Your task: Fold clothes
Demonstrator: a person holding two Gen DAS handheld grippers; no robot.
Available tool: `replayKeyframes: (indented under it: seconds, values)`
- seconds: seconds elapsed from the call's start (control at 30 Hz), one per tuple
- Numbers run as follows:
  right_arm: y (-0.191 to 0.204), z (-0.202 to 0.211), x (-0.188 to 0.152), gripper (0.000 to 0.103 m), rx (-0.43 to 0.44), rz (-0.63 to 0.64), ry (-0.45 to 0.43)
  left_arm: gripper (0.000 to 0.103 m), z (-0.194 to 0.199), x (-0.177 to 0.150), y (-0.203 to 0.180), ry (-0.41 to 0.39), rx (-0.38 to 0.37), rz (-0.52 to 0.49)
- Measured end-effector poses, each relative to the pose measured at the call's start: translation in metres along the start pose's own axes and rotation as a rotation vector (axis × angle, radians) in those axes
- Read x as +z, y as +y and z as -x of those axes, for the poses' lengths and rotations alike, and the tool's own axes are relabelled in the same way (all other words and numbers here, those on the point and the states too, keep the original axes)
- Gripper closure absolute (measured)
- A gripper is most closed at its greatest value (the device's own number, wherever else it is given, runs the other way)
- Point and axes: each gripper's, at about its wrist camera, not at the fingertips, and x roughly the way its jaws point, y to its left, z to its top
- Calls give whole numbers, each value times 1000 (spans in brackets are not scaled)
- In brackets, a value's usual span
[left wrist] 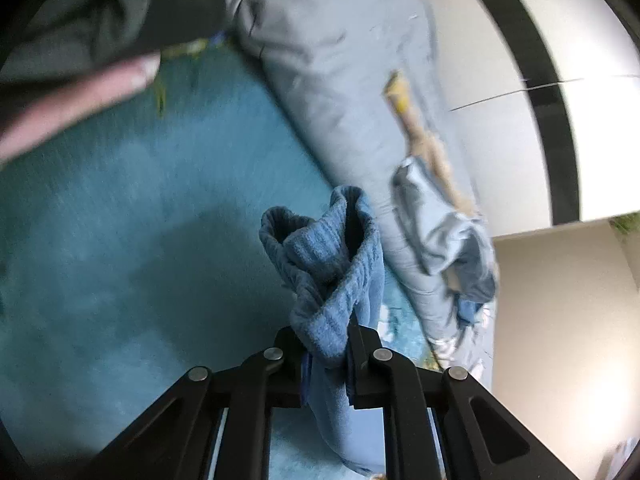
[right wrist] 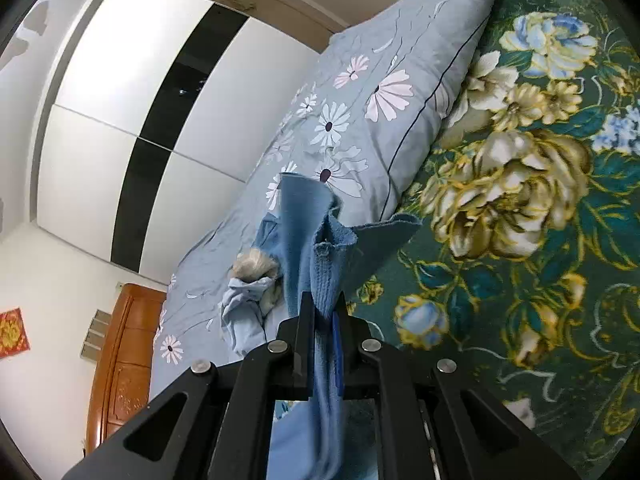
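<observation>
My left gripper (left wrist: 324, 344) is shut on a bunched edge of a blue knitted garment (left wrist: 328, 264), which folds over above the jaws and hangs down between them. My right gripper (right wrist: 324, 312) is shut on another part of the same blue garment (right wrist: 316, 240), with fabric standing up above the jaws and trailing below. Both hold it above a teal bed cover (left wrist: 140, 220), floral in the right wrist view (right wrist: 520, 220). A crumpled light-blue garment with a fur trim (right wrist: 252, 280) lies on the grey quilt; it also shows in the left wrist view (left wrist: 444, 232).
A folded grey daisy-print quilt (right wrist: 360, 120) lies along the bed beside the teal cover. A white and black wardrobe (right wrist: 140, 120) stands behind it, with a wooden cabinet (right wrist: 124, 360) beside it. A person's arm (left wrist: 80, 92) and dark clothing show at the upper left of the left wrist view.
</observation>
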Motion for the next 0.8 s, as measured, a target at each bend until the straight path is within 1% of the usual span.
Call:
replayKeyframes:
  seconds: [0.03, 0.1, 0.17, 0.23, 0.3, 0.37, 0.43, 0.5, 0.53, 0.6, 0.67, 0.73, 0.8]
  values:
    - [-10, 2, -5, 96, -18, -4, 9, 90, 0, -4, 2, 4, 17, -20]
    - [-37, 0, -17, 96, -91, -21, 46, 89, -12, -7, 16, 47, 65, -44]
    - [-70, -8, -32, 96, -168, -69, 97, 90, -37, -2, 25, 99, 121, -22]
    - [-104, -15, -50, 96, -232, -141, 139, 89, -47, -6, 45, 131, 168, -3]
    - [-129, -16, -64, 96, -268, -204, 144, 89, -48, -9, 56, 134, 173, 19]
    - [-145, -14, -70, 96, -263, -266, 134, 86, -48, -11, 63, 133, 171, 35]
    - [-149, -15, -71, 96, -272, -268, 140, 86, -48, -11, 62, 140, 162, 21]
    - [-146, -17, -69, 96, -279, -242, 147, 84, -52, -7, 58, 149, 154, -2]
    - [-145, -19, -68, 96, -281, -231, 151, 81, -53, -5, 54, 154, 158, -14]
    - [-141, -20, -66, 95, -286, -211, 160, 73, -57, -4, 46, 163, 170, -39]
    - [-137, -20, -65, 95, -299, -189, 174, 54, -56, -2, 44, 170, 193, -66]
    - [-136, -19, -65, 93, -320, -171, 181, 46, -51, 0, 46, 163, 215, -84]
    - [-134, -17, -64, 93, -348, -148, 186, 45, -44, 5, 47, 148, 225, -100]
